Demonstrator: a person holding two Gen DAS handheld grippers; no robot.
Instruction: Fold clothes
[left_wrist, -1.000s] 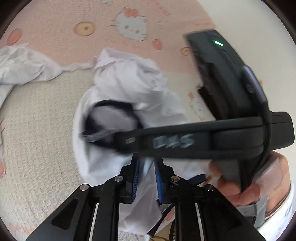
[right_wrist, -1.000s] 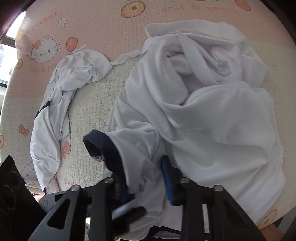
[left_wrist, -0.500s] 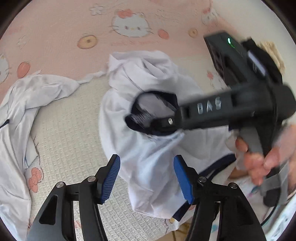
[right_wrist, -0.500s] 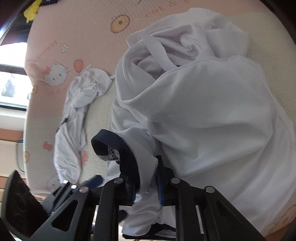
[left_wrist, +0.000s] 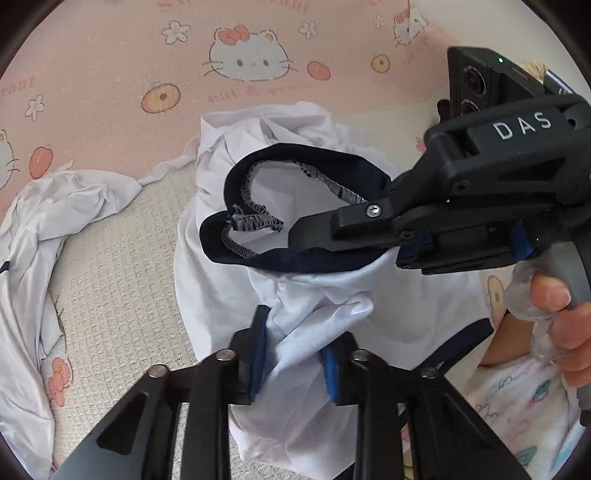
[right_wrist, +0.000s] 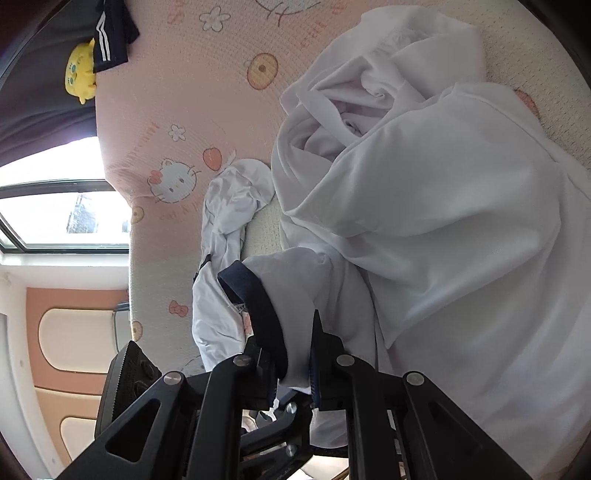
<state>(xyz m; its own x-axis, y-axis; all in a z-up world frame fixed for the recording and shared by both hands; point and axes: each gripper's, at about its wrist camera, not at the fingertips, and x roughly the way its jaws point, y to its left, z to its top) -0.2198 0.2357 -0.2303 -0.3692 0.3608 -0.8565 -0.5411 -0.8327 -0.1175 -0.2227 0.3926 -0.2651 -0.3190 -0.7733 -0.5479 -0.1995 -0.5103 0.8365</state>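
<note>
A crumpled white shirt (left_wrist: 295, 302) with a navy-trimmed sleeve cuff (left_wrist: 295, 206) lies on a cream and pink bed cover. In the left wrist view my left gripper (left_wrist: 293, 354) has its blue pads on either side of a bunch of the shirt's white cloth, closed on it. My right gripper (left_wrist: 388, 236) comes in from the right and is shut on the navy cuff, holding it up. In the right wrist view my right gripper (right_wrist: 291, 358) pinches the cuff (right_wrist: 258, 306), and the shirt's body (right_wrist: 443, 221) spreads to the right.
A second white garment (left_wrist: 40, 240) lies crumpled at the left, also in the right wrist view (right_wrist: 221, 236). The pink cartoon-cat bed cover (left_wrist: 110, 74) lies beneath. A window (right_wrist: 55, 218) and a yellow plush toy (right_wrist: 79, 74) are at the left.
My left gripper was shut on the shirt, opened and drew back, and has now closed on a bunch of white cloth. My right gripper closed on the navy cuff and lifted it.
</note>
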